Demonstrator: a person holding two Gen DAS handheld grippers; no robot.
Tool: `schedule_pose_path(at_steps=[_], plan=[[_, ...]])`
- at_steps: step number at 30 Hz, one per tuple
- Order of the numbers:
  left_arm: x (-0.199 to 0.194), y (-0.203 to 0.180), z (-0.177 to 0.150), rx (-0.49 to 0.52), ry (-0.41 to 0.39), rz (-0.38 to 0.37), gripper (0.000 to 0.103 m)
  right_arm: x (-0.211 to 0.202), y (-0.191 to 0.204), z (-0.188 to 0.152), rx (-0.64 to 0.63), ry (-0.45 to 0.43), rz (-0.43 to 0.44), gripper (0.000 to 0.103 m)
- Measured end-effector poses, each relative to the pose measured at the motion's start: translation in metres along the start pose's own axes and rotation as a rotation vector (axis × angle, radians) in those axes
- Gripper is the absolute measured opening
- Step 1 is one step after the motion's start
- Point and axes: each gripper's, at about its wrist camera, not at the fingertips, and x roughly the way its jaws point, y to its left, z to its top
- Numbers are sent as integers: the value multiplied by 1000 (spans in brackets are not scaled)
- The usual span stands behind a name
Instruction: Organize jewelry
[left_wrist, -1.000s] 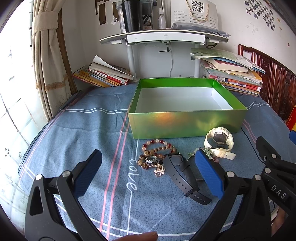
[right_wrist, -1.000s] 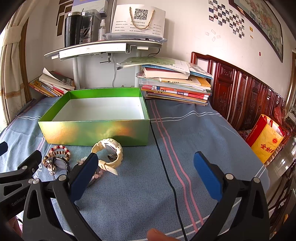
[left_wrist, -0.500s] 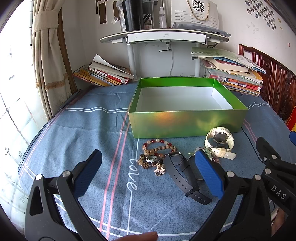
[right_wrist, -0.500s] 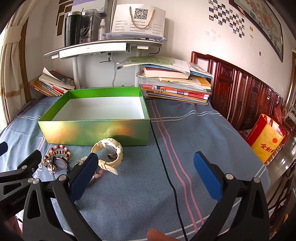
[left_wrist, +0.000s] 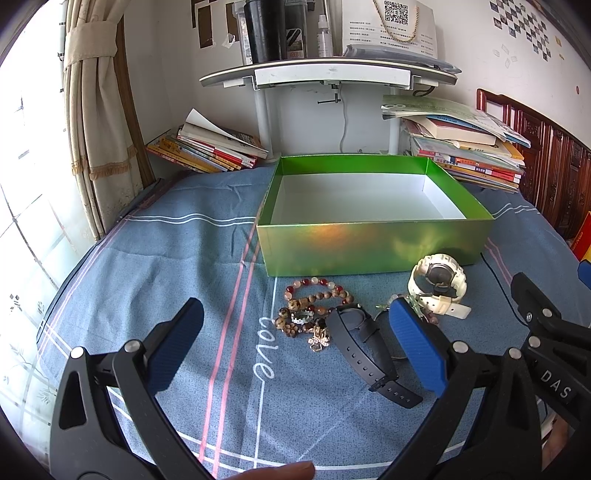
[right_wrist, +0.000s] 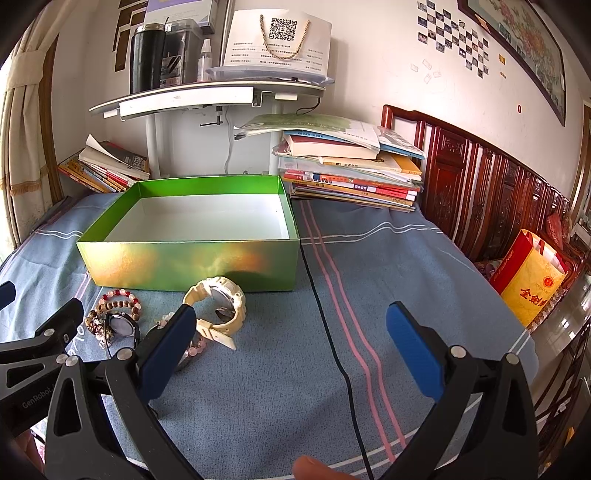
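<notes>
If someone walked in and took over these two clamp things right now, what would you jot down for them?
Left gripper: open, holding nothing, hovering over the bed near the jewelry.
Right gripper: open, holding nothing, beside it.
Green box: nothing visible inside.
In front of the box, on the blue bedsheet: bead bracelets, black watch, cream watch, and a pink bead bracelet partly hidden by a gripper finger.
Done: nothing yet.
Left: probably move every piece into the box.

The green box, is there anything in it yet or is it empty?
Empty as far as both views show: the green box has only bare white floor inside. The white watch, black watch and bead bracelets lie outside on the cloth.
</notes>
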Motion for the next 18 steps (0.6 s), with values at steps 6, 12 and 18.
schedule_pose_path(at_steps=[6, 12, 18], plan=[[0, 0, 0, -1, 2, 0, 99, 0, 1, 1, -1, 0, 0, 101], [5, 3, -8, 1, 5, 1, 99, 0, 1, 1, -1, 2, -1, 101], [4, 2, -6, 0, 5, 1, 99, 0, 2, 2, -1, 2, -1, 101]])
